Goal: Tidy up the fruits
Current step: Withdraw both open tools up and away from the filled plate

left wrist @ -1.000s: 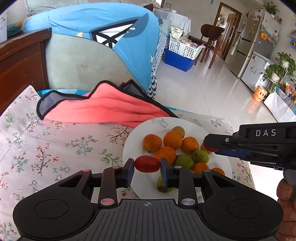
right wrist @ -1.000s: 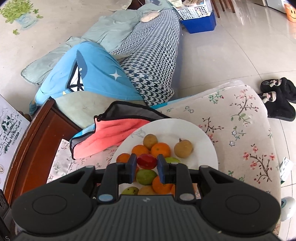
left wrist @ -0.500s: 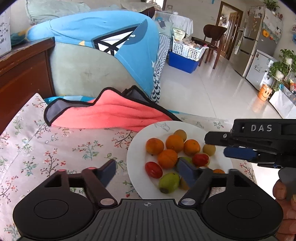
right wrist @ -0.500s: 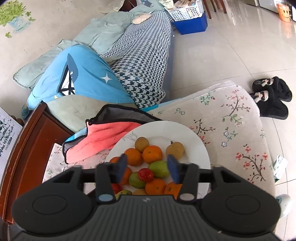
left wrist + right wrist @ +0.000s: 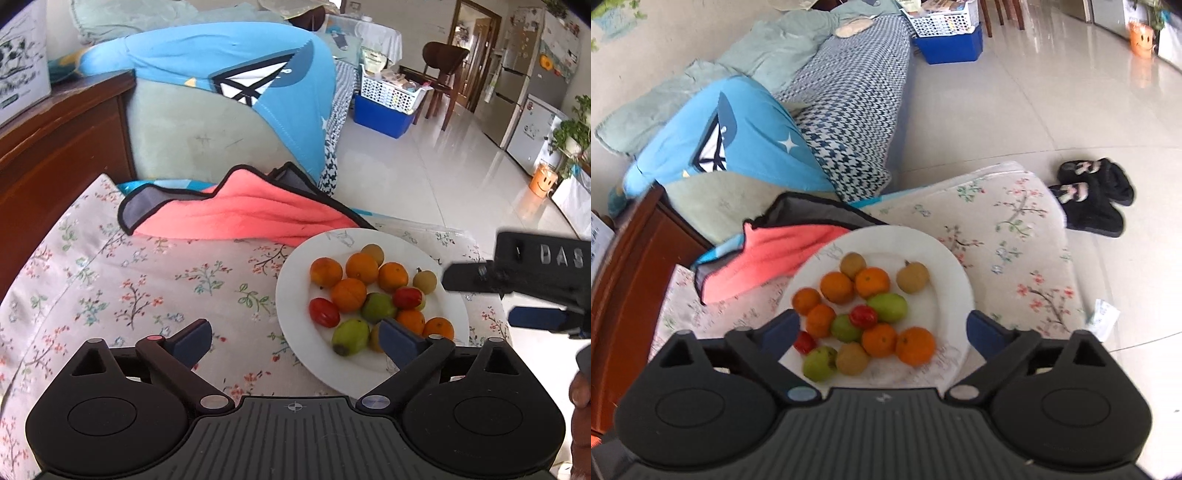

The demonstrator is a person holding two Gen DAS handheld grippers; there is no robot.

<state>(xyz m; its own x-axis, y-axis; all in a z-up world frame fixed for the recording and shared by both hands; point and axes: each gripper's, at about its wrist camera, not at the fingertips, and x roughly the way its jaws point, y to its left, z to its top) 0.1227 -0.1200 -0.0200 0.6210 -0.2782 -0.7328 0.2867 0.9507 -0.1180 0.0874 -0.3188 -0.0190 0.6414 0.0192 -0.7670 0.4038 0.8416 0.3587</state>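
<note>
Both hand-held grippers hang empty, jaws spread wide, a second after each clamped a red fruit: the left hand-held gripper is pulled back over the floral cloth, the right hand-held gripper lifted above the plate. The two red fruits now lie released on the plate, one at the near left edge of the pile, the other resting among the green fruits and oranges. Brown fruits sit at the far side. The plate rests on the cloth, touching a pink towel. No loose fruit shows on the cloth in either view, so the gathering seems done or close to it, unless more fruit lies out of frame
</note>
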